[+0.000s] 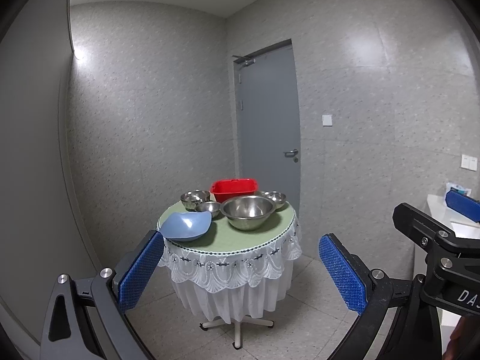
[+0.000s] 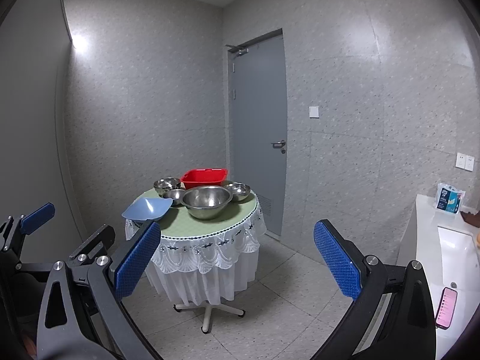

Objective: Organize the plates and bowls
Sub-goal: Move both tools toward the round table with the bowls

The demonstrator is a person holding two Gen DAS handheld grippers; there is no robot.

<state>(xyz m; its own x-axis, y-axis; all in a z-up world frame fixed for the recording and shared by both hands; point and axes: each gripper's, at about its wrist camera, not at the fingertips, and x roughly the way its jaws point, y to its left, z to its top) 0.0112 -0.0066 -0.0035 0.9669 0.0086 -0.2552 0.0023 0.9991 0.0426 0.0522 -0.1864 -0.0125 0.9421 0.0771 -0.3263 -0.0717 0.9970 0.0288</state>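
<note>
A round table (image 1: 252,241) with a green top and white lace skirt stands ahead. On it sit a large steel bowl (image 1: 248,211), three small steel bowls (image 1: 195,198) (image 1: 208,208) (image 1: 274,198), a blue plastic plate (image 1: 186,225) at the near left edge and a red tub (image 1: 234,189) at the back. The same set shows in the right wrist view: large bowl (image 2: 207,200), blue plate (image 2: 147,208), red tub (image 2: 204,178). My left gripper (image 1: 241,270) is open and empty, well short of the table. My right gripper (image 2: 237,265) is open and empty too.
A grey door (image 1: 268,126) stands behind the table. A white counter with a sink (image 2: 456,252) runs along the right, with a tissue pack (image 2: 450,199) and a pink phone (image 2: 446,307) on it. Tiled floor lies between me and the table.
</note>
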